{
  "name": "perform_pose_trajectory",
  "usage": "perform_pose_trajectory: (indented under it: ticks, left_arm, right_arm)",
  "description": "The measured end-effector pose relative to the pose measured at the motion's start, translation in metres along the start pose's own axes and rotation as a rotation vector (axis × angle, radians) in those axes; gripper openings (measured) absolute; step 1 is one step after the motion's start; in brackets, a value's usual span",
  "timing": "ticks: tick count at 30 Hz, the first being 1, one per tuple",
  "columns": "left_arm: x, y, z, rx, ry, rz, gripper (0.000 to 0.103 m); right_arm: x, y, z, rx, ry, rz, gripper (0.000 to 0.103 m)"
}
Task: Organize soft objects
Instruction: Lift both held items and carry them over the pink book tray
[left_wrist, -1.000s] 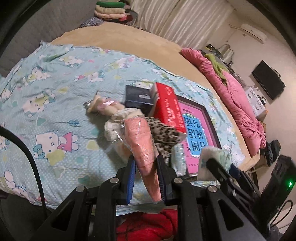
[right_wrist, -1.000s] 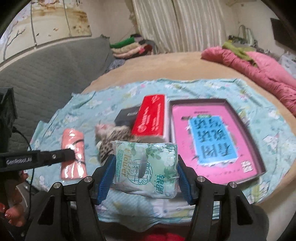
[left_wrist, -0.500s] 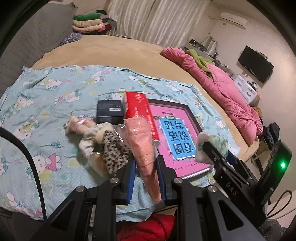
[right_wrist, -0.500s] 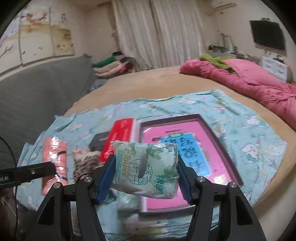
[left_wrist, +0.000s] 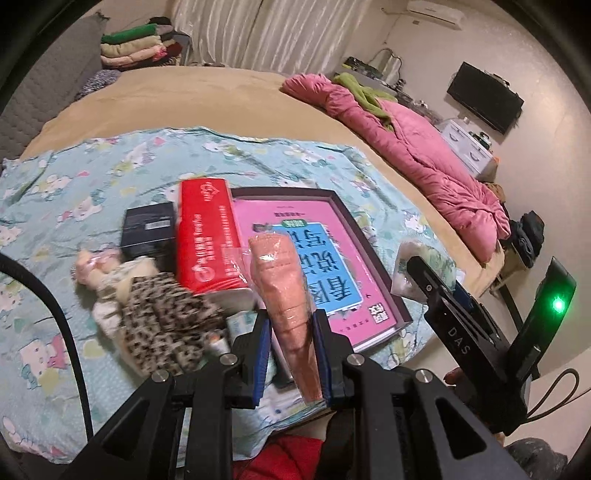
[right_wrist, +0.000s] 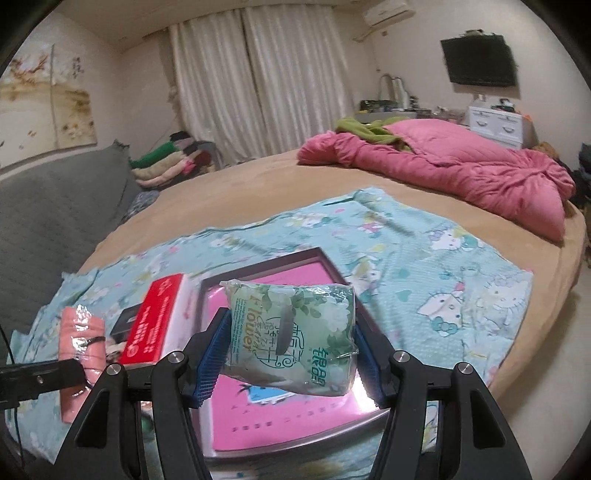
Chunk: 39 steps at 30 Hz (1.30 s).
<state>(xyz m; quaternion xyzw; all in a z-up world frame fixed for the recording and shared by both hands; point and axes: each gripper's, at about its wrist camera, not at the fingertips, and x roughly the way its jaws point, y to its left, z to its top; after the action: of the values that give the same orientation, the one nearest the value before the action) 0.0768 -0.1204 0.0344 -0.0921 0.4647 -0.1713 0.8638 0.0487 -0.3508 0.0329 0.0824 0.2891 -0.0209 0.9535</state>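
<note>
Salmon-pink towel (left_wrist: 286, 295), green floral tissue pack (right_wrist: 291, 338), red box (left_wrist: 207, 232), leopard-print doll (left_wrist: 162, 321).

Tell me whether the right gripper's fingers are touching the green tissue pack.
Touching. The right wrist view shows the right gripper with both blue fingers pressed against the sides of the green tissue pack.

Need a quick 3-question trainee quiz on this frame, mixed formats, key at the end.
1. True or false: the left gripper is shut on the pink wrapped towel.
2. What does the right gripper hold?
A. red box
B. green tissue pack
C. leopard-print cloth
3. Fill in: the red box lies directly beside the ____ framed board on the Hello Kitty sheet.

Key: 1 true; 2 B; 3 pink
</note>
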Motion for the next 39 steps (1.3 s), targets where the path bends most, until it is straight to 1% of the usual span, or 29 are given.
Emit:
perform_pose_trajectory:
  ticks: [8, 12, 16, 29, 39]
  left_arm:
    - [0.031, -0.019, 0.008, 0.029, 0.046, -0.004, 0.023]
    - [0.047, -0.027, 0.009, 0.046, 0.075, -0.017, 0.023]
    - [0.062, -0.035, 0.010, 0.067, 0.096, -0.014, 0.023]
    - [0.109, -0.048, 0.005, 0.104, 0.174, -0.017, 0.023]
    - [0.132, -0.053, -0.003, 0.134, 0.214, -0.014, 0.023]
  right_arm:
    - [0.004, -0.019, 0.001, 0.049, -0.004, -0.023, 0.064]
    - [0.008, -0.026, 0.001, 0.072, 0.003, -0.027, 0.064]
    - [0.012, -0.033, 0.000, 0.084, 0.014, -0.033, 0.064]
    - [0.031, -0.046, -0.011, 0.103, 0.098, -0.029, 0.064]
    - [0.043, -0.052, -0.018, 0.100, 0.147, -0.026, 0.064]
